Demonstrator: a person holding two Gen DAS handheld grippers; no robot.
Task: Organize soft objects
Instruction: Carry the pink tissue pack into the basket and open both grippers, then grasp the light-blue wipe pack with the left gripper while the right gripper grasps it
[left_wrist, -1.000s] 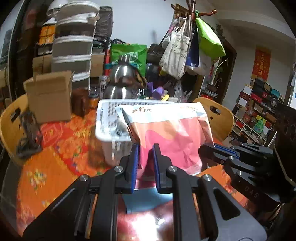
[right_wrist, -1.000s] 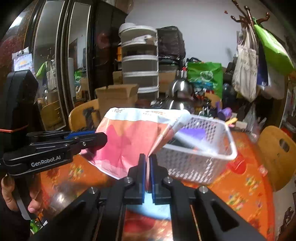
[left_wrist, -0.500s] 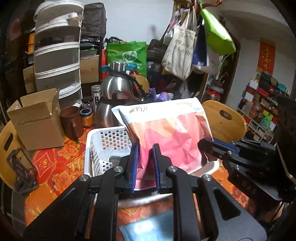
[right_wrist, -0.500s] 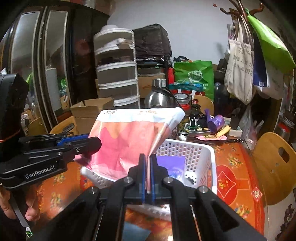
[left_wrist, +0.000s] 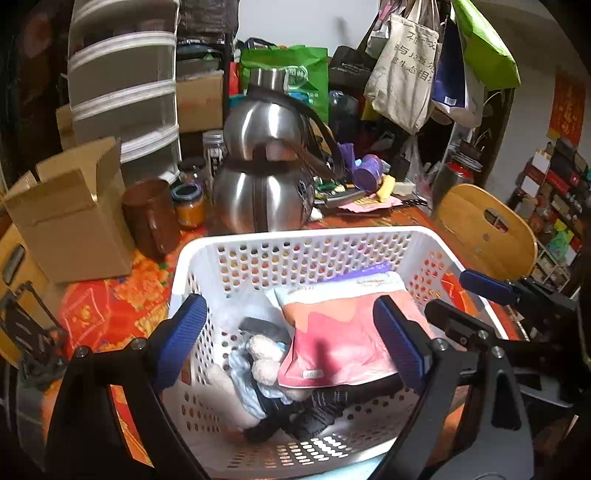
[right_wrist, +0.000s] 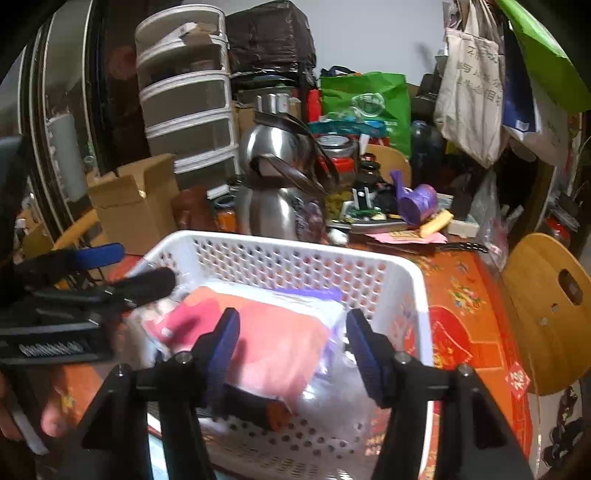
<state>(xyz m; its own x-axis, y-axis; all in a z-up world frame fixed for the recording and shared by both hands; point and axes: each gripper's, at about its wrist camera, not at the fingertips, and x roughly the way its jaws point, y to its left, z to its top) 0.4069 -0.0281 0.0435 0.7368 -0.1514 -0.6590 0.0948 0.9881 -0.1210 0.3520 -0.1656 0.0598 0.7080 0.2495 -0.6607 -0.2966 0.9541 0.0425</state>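
Note:
A pink and white soft packet (left_wrist: 340, 332) (right_wrist: 280, 336) lies flat in the white perforated basket (left_wrist: 295, 240) (right_wrist: 295, 251), on top of a purple packet (left_wrist: 369, 271). Beside it in the basket lie a plush toy (left_wrist: 264, 360), pale blue cloth and dark fabric (left_wrist: 317, 410). My left gripper (left_wrist: 291, 343) hovers over the basket, its jaws opening wide, pads clear of the packet. My right gripper (right_wrist: 291, 347) is opening above the packet too, not pressing on it. The right gripper (left_wrist: 484, 295) shows in the left wrist view, the left gripper (right_wrist: 122, 266) in the right wrist view.
The basket stands on an orange patterned tablecloth (right_wrist: 461, 295). Behind it stand a steel kettle (left_wrist: 269, 177), a brown mug (left_wrist: 149, 218), jars, a cardboard box (left_wrist: 70, 206) and stacked drawers (right_wrist: 188, 96). A wooden chair back (left_wrist: 484, 229) is at the right. Bags hang at top right.
Both grippers carried the pink packet forward over the basket, then let go; the packet now lies in the basket and both sets of jaws have opened.

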